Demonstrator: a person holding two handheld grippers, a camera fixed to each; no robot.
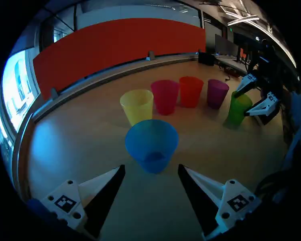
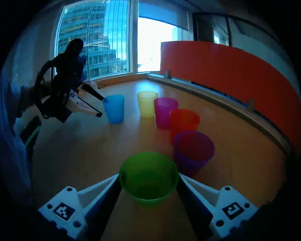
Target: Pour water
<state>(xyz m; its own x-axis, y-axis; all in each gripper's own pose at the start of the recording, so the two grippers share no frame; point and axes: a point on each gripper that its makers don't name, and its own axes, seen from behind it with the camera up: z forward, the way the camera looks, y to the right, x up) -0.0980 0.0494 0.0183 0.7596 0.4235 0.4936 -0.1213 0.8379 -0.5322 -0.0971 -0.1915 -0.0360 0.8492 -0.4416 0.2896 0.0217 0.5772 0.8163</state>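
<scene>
The wooden table [image 1: 90, 132] spreads under everything you are working on, with a long red partition [image 1: 122, 44] along its far edge and tall windows [image 2: 94, 40] at one end. Your left gripper [image 1: 151, 166] has its tongs spread wide. The blue cup [image 1: 151, 144] stands upright just beyond their tips and in line with the gap, and neither finger touches it. Your right gripper [image 2: 148, 176] has its tongs closed against both sides of the green cup [image 1: 238, 108], gripping it. I cannot tell whether that cup is off the table. Between blue and green, four more cups stand in a curved row: yellow [image 1: 137, 105], pink [image 1: 165, 95], orange [image 1: 190, 90] and purple [image 1: 217, 93], each close beside the next. Whether any cup holds water I cannot tell.
</scene>
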